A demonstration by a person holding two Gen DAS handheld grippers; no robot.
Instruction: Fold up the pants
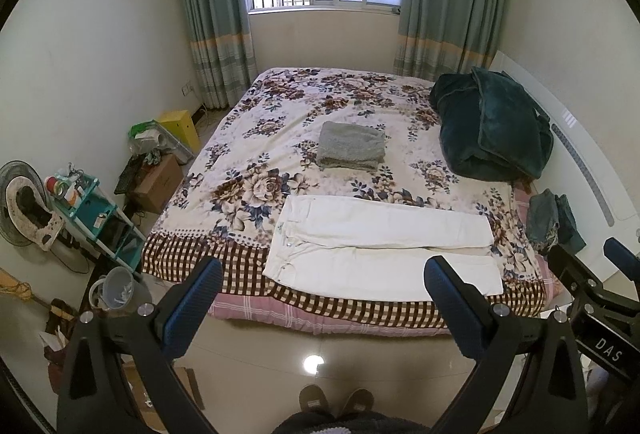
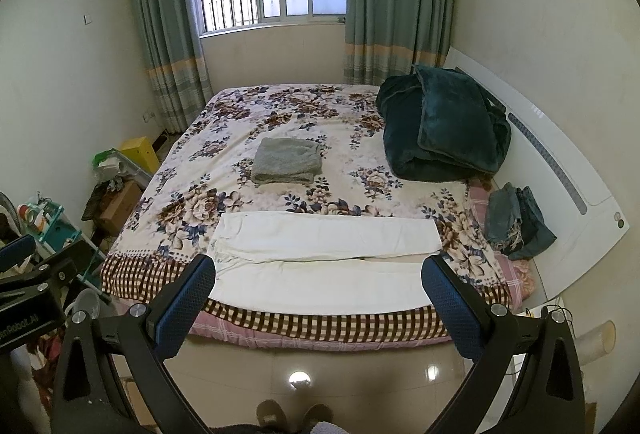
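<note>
Left wrist view: white pants (image 1: 380, 254) flat along the bed's (image 1: 280, 113) near edge, waist seemingly leftward, folding not yet begun, left claw (image 1: 323, 276) and right claw (image 2: 319, 272) both wide and empty above the floor, next move likely down to one end.

pants (image 1: 380, 254): plain white
bedspread (image 1: 280, 121): cream, brown and navy flowers, brown-and-cream check along the near border
under-sheet (image 1: 280, 314): pink plaid
folded towel (image 1: 352, 145): grey
blanket (image 1: 492, 125): dark teal
curtains (image 1: 216, 13): grey-green with peach and pale stripes
box (image 1: 180, 125): yellow
shelf cart (image 1: 96, 201): turquoise
left gripper (image 1: 324, 274) pads: blue on black arms
right gripper (image 2: 320, 272) pads: blue on black arms
</note>
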